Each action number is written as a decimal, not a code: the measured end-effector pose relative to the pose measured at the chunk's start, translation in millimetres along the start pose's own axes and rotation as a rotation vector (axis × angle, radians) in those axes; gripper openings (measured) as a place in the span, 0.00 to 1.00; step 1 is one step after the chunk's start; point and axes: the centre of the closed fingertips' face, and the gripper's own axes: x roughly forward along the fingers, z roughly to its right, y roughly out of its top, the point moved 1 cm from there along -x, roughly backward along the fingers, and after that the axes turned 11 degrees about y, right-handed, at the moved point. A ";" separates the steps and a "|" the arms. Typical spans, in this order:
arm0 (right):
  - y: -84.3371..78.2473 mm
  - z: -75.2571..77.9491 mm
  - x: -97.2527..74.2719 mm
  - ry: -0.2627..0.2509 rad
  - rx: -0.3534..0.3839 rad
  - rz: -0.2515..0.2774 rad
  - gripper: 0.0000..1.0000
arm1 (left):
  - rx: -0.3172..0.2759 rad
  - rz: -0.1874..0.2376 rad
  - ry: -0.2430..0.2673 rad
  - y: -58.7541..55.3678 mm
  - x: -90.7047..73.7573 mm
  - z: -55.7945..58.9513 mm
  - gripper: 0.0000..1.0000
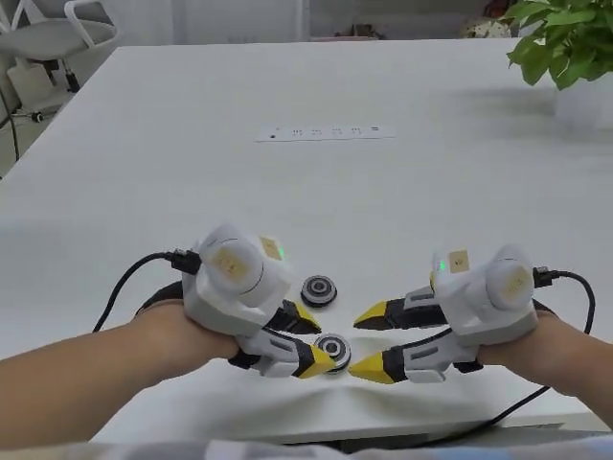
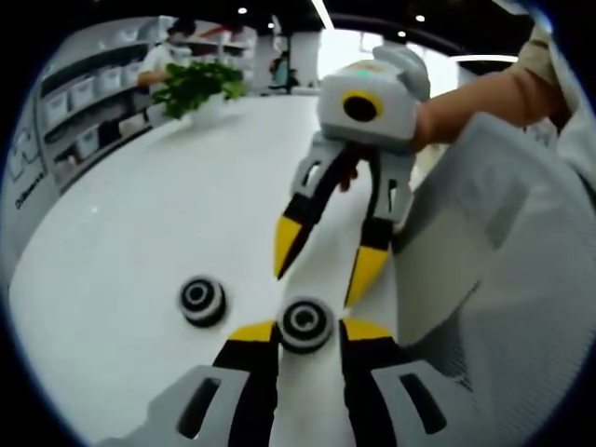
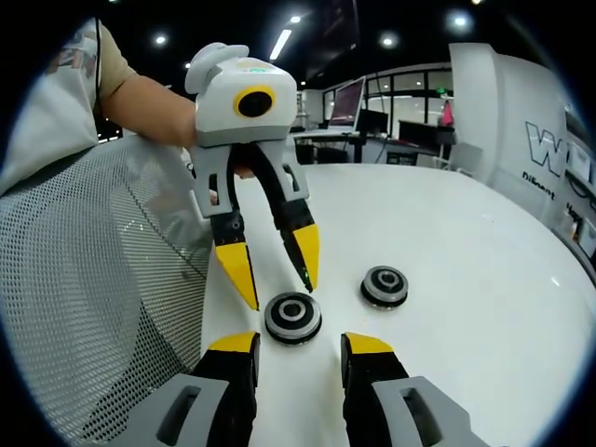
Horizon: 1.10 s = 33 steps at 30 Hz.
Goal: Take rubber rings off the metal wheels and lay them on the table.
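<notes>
Two small metal wheels with black rubber rings lie flat on the white table. The near wheel sits between the two grippers, which point at each other. My left gripper is open, its yellow tips flanking that wheel's left side. The right gripper is open too, with its tips just short of the wheel. The second wheel lies a little farther back, untouched.
A potted plant stands at the far right corner. A strip of printed labels lies mid-table. The table's front edge runs close beneath the grippers. A white mesh chair back is near the person.
</notes>
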 end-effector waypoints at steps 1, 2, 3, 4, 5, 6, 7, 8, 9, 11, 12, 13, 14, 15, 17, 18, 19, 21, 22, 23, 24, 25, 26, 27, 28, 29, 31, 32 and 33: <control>-0.1 -0.1 0.3 0.002 -0.001 -0.001 0.33 | 0.005 -0.002 0.001 -0.6 1.5 0.4 0.24; -0.2 -0.2 0.5 0.003 -0.001 -0.002 0.33 | 0.008 -0.003 0.001 -1.0 2.4 0.5 0.24; -0.2 -0.3 0.8 0.004 -0.001 -0.003 0.33 | 0.009 -0.005 0.001 -1.3 3.3 0.7 0.23; -0.2 -0.5 1.2 0.005 -0.002 -0.004 0.33 | 0.012 -0.009 0.002 -1.9 4.4 0.8 0.22; -0.1 -0.6 1.5 0.006 -0.001 -0.003 0.33 | 0.014 -0.002 0.008 -0.7 4.4 -0.1 0.21; 0.1 -0.9 1.9 0.008 -0.001 -0.002 0.33 | 0.012 -0.003 0.008 -0.8 4.6 0.0 0.21; 0.2 -1.0 2.1 0.009 -0.001 -0.002 0.33 | 0.014 -0.002 0.009 -0.7 4.9 0.1 0.20; 0.2 -1.2 2.3 0.010 -0.001 -0.002 0.32 | 0.024 0.000 0.015 -0.2 5.3 -0.4 0.19; 0.1 -1.2 2.6 0.011 0.000 -0.001 0.32 | 0.032 0.001 0.019 -0.3 5.4 -0.3 0.18; 0.5 -1.4 3.0 0.015 0.002 0.001 0.32 | 0.061 0.005 0.028 -1.1 6.0 0.4 0.18; 0.7 -1.5 3.2 0.016 0.003 0.002 0.32 | 0.080 0.007 0.032 -1.5 6.1 0.6 0.18; 1.0 -1.7 3.5 0.018 0.005 0.004 0.32 | 0.089 0.008 0.030 -1.7 6.2 1.6 0.17; 1.4 -1.8 4.0 0.021 0.006 0.006 0.32 | 0.087 0.008 0.034 -1.4 6.3 1.5 0.17; 1.6 -1.8 4.4 0.023 0.008 0.007 0.32 | 0.088 0.008 0.036 -1.3 6.3 1.1 0.16; 1.9 -1.1 5.6 0.027 0.014 0.009 0.32 | 0.095 0.012 0.048 -1.5 6.5 -0.6 0.15; 1.9 -0.5 6.4 0.029 0.018 0.009 0.31 | 0.110 0.023 0.053 -0.7 7.1 -1.5 0.14; 2.1 -0.5 7.1 0.033 0.022 0.009 0.31 | 0.103 0.016 0.056 -2.3 6.5 -1.2 0.14; 3.9 -1.4 8.9 0.042 0.035 0.017 0.30 | 0.100 0.021 0.059 -2.0 6.7 -1.6 0.14; 4.2 -1.2 9.3 0.044 0.036 0.018 0.30 | 0.099 0.023 0.061 -1.9 6.6 -1.5 0.14; 4.3 -0.5 10.2 0.046 0.041 0.016 0.30 | 0.095 0.025 0.063 -1.8 6.6 -1.6 0.14; 4.1 -0.2 10.9 0.048 0.042 0.015 0.30 | 0.093 0.025 0.065 -1.8 6.6 -1.6 0.14; 3.2 0.4 12.1 0.052 0.045 0.011 0.30 | 0.091 0.026 0.066 -1.8 6.7 -1.8 0.14; 2.3 0.8 13.0 0.054 0.048 0.007 0.29 | 0.091 0.028 0.067 -1.6 6.6 -1.6 0.14; 0.7 1.5 14.4 0.057 0.050 0.000 0.29 | 0.089 0.029 0.069 -1.6 6.7 -1.8 0.14; 0.2 1.5 15.0 0.059 0.052 -0.002 0.29 | 0.089 0.030 0.069 -1.8 6.5 -1.6 0.14; 0.2 0.7 15.9 0.062 0.056 -0.005 0.29 | 0.088 0.031 0.070 -1.8 6.5 -1.7 0.14; 1.2 0.0 17.6 0.068 0.075 0.002 0.29 | 0.086 0.034 0.071 -1.8 6.5 -1.8 0.14; 3.1 -0.5 18.3 0.072 0.083 0.014 0.29 | 0.085 0.035 0.071 -1.9 6.5 -1.8 0.14; 4.4 -0.6 18.8 0.074 0.092 0.022 0.29 | 0.085 0.035 0.072 -1.9 6.5 -1.9 0.14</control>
